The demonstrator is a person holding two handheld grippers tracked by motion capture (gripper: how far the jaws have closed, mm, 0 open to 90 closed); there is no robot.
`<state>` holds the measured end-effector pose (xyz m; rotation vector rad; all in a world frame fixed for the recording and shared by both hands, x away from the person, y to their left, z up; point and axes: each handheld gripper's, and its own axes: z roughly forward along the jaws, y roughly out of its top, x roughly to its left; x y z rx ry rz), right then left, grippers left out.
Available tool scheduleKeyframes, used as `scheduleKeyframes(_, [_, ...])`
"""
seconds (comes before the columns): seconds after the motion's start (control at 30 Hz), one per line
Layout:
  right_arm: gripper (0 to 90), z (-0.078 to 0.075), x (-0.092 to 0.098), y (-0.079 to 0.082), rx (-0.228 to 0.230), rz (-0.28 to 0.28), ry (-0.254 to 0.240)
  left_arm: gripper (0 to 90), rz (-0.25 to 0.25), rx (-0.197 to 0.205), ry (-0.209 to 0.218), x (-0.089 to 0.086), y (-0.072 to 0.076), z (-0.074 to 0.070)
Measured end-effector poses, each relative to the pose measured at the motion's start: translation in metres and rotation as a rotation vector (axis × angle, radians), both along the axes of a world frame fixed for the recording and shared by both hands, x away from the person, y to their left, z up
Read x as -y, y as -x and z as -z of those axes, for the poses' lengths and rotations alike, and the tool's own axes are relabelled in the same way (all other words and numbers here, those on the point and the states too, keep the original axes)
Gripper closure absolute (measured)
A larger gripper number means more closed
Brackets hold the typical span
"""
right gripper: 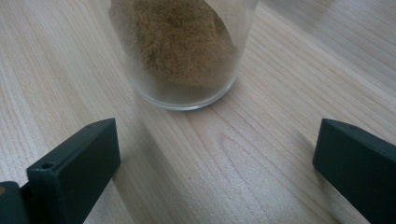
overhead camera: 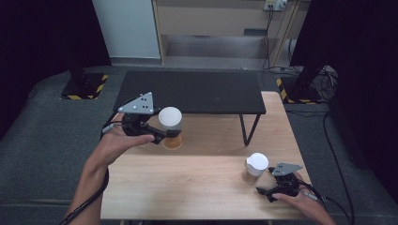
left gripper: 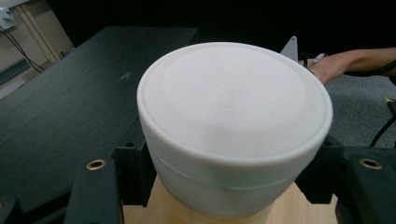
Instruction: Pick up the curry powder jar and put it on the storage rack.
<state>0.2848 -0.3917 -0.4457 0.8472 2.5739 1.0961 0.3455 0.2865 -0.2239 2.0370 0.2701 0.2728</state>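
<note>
A jar [overhead camera: 171, 127] with a white lid [overhead camera: 170, 117] and orange-brown contents sits in the left gripper [overhead camera: 162, 132], lifted clear of the wooden table [overhead camera: 206, 183] near its far left part, just in front of the black shelf [overhead camera: 190, 91]. In the left gripper view the lid [left gripper: 233, 100] is seen from above, and the two black jaws clamp the jar from either side just below the lid's rim, pressing on it. The left hand [overhead camera: 119, 143] holds that gripper from the left, its grey plate on top.

A second jar [overhead camera: 255, 168], also white-lidded, stands upright on the table near the right front corner. In the right gripper view its glass base [right gripper: 184, 56] rests on the wood, holding brown powder banked up one side. The right gripper [overhead camera: 265, 190] lies low just beside it, nearer the person, with the jaws spread wide and nothing between them; the jar stands a little beyond their tips, apart from both. The right hand [overhead camera: 305, 201] grips the tool at the table's edge.
</note>
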Motion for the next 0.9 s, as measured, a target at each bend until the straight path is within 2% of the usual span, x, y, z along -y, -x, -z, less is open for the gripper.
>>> scheduleKeyframes(0.53, [1.6,0.000,0.000,0.000,0.000,0.000,0.000,33.5,-0.009,-0.001,0.015,0.002,-0.024,-0.020])
scheduleKeyframes(0.9, [1.6,0.000,0.000,0.002,-0.001,0.003,-0.001,33.5,-0.037,-0.009,0.016,-0.001,-0.046,-0.030])
